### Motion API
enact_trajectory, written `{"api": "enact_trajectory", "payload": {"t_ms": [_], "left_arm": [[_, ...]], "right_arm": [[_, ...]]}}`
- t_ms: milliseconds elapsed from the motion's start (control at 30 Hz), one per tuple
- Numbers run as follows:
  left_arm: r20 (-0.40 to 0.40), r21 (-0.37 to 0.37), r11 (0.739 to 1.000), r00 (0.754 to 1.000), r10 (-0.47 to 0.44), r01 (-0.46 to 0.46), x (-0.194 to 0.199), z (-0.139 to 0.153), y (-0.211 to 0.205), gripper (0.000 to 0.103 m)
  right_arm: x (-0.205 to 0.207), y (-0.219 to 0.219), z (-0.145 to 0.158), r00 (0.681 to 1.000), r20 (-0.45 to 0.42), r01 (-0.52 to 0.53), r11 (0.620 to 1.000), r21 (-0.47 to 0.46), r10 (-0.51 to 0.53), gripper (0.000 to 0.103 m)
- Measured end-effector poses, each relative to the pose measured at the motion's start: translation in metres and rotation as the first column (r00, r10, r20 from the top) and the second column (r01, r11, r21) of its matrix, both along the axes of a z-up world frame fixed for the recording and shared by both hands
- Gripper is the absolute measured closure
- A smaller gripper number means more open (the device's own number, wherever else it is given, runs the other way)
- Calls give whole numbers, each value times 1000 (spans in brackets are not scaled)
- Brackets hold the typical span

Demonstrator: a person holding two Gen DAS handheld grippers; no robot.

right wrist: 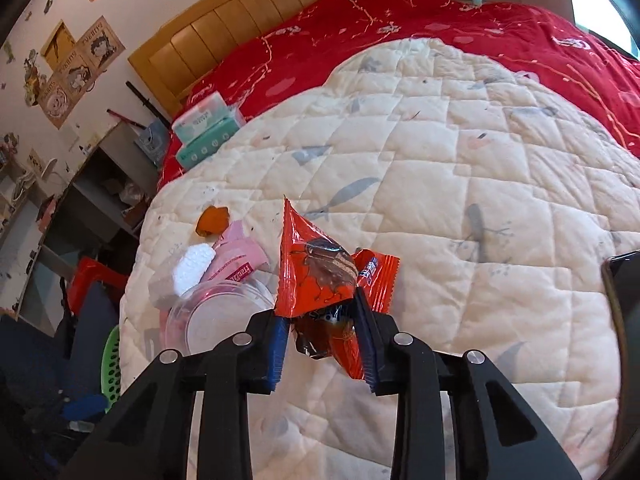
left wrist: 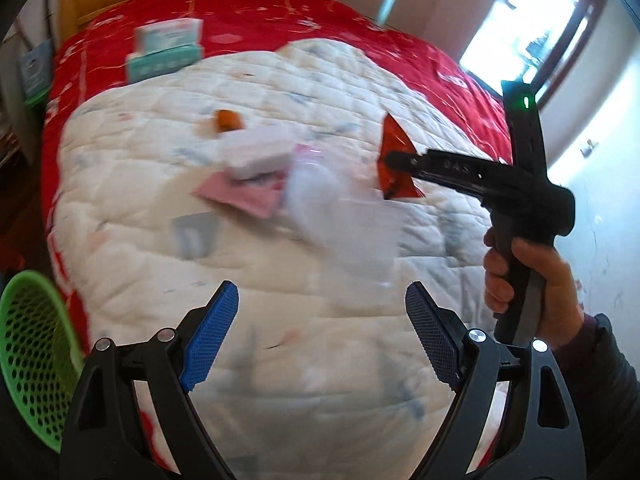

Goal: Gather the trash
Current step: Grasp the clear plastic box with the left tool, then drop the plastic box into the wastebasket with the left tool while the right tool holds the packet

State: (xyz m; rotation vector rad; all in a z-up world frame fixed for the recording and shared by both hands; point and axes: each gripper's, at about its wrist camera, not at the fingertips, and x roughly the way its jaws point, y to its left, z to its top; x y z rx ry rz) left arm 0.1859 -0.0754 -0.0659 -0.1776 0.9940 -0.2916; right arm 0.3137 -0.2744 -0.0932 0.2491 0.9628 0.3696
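Note:
My right gripper (right wrist: 322,330) is shut on a red snack wrapper (right wrist: 316,276) and holds it above the white quilt (right wrist: 460,220); it shows in the left wrist view (left wrist: 394,160) too. My left gripper (left wrist: 322,328) is open and empty above the quilt's near part. Loose trash lies on the quilt: an orange peel (right wrist: 213,220), a pink packet (right wrist: 240,258), a white foam piece (right wrist: 194,266) and a clear plastic cup (right wrist: 216,318). In the left wrist view these appear blurred: peel (left wrist: 226,120), pink packet (left wrist: 244,196), cup (left wrist: 340,216).
A green perforated basket (left wrist: 30,364) stands on the floor left of the bed, also seen in the right wrist view (right wrist: 113,364). Tissue packs (right wrist: 208,128) lie on the red bedspread (right wrist: 400,32) near the wooden headboard (right wrist: 248,12). Shelves and a red stool (right wrist: 94,276) stand at the left.

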Motion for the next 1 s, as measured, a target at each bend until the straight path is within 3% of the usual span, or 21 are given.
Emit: {"api": "enact_trajectory", "payload": {"t_ms": [200, 333, 433, 500, 733, 1000], "left_arm": [[-4, 49, 997, 999, -53, 53, 16, -15, -40, 19], [-13, 69, 996, 998, -57, 58, 24, -25, -52, 25], [-22, 57, 997, 998, -54, 55, 25, -30, -55, 40], [-33, 55, 997, 998, -53, 55, 27, -34, -57, 57], [-8, 24, 999, 1000, -21, 22, 11, -25, -40, 59], [39, -7, 999, 998, 53, -53, -32, 6, 14, 59]], "right_arm": [[-15, -19, 17, 999, 43, 12, 1000, 18, -13, 74], [-26, -28, 26, 997, 72, 13, 1000, 2, -13, 74], [-35, -34, 30, 996, 83, 18, 1000, 0, -18, 74], [-40, -36, 33, 996, 89, 22, 1000, 8, -22, 74], [-66, -29, 44, 993, 118, 7, 1000, -8, -6, 74], [-104, -1, 63, 987, 153, -47, 998, 34, 41, 74]]}}
